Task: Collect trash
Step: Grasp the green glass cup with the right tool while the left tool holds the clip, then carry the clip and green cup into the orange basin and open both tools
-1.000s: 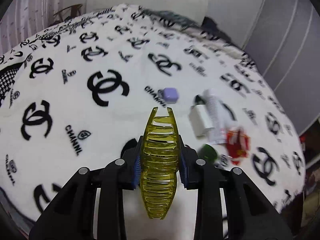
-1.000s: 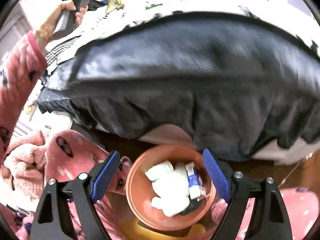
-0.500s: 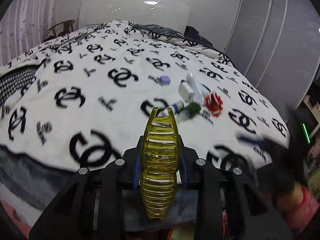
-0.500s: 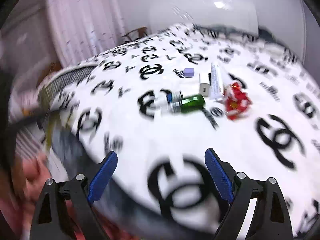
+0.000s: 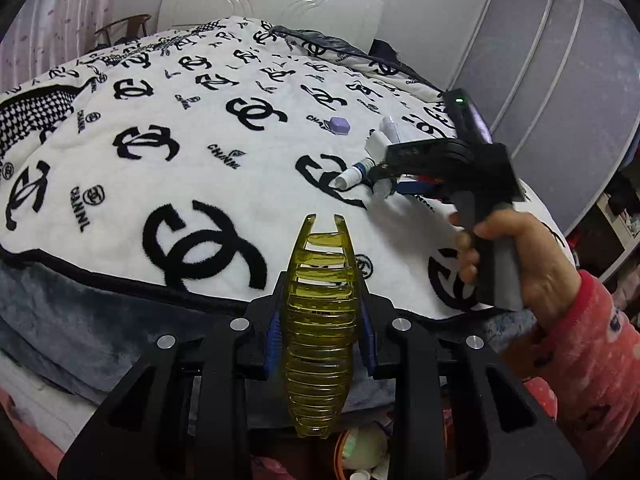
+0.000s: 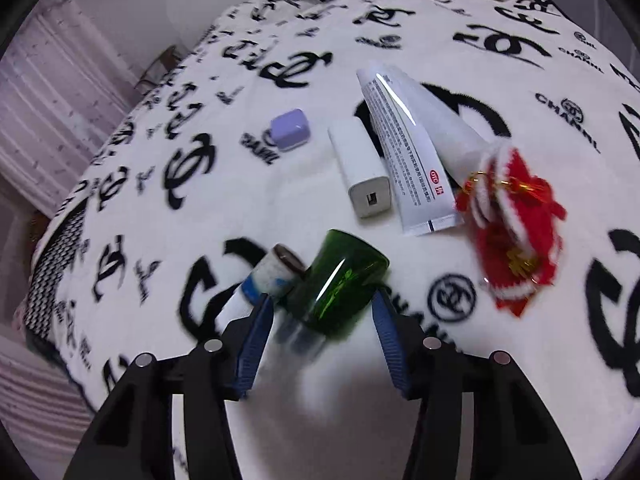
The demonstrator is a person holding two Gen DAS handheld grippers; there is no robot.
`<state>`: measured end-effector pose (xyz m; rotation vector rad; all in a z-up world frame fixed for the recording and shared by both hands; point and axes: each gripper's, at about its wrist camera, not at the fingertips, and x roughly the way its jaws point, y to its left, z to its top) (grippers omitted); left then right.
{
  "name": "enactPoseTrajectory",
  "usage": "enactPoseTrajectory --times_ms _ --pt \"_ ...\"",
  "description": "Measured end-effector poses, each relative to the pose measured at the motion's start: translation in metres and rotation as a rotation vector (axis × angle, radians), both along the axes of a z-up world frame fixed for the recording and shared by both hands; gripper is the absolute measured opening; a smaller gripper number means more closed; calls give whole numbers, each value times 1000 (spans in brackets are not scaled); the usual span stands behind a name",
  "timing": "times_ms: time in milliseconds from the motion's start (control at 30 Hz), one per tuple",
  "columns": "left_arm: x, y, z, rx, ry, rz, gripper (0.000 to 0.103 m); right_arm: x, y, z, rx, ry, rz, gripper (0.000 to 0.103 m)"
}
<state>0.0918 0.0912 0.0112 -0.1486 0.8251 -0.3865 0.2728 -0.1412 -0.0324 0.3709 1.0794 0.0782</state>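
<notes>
My left gripper [image 5: 320, 320] is shut on a yellow hair claw clip [image 5: 319, 320] and holds it off the bed's near edge. My right gripper [image 6: 322, 320] is open with its fingers on either side of a small green bottle [image 6: 338, 286] lying on the white bedspread [image 6: 280, 208]. A white-and-blue tube [image 6: 264, 280] lies against the bottle's left. In the left wrist view the right gripper [image 5: 384, 186] reaches over that pile, with the tube [image 5: 354, 174] showing beside it.
Beyond the bottle lie a white charger block [image 6: 362, 170], a large white tube [image 6: 404, 152], a red tassel ornament [image 6: 508, 232] and a lilac case [image 6: 290, 130]. A bin with trash [image 5: 364, 454] stands below the bed edge. A wardrobe [image 5: 560, 52] is at right.
My right gripper has swung up from over the bin to the bed and reached the green bottle. My left gripper has drawn back toward the bed edge, still holding the clip.
</notes>
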Motion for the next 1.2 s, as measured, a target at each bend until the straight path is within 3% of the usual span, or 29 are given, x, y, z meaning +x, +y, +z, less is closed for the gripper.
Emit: enactPoseTrajectory --times_ms 233,467,633,833,1000,1200 --pt "-1 -3 -9 -5 27 -14 30 7 8 -3 -99 -7 -3 44" --pt "-14 -17 -3 14 14 -26 30 -38 -6 32 -111 -112 46 42" --pt "-34 -32 2 27 0 -48 30 -118 -25 59 -65 -224 129 39" --pt "-70 -60 -15 38 28 -117 30 -228 -46 52 -47 -267 216 39" --pt "-104 -89 -58 63 120 -228 30 -306 -53 16 -55 -202 293 39" --pt "-109 -128 -164 123 349 -288 30 -341 -54 -99 -36 77 312 39"
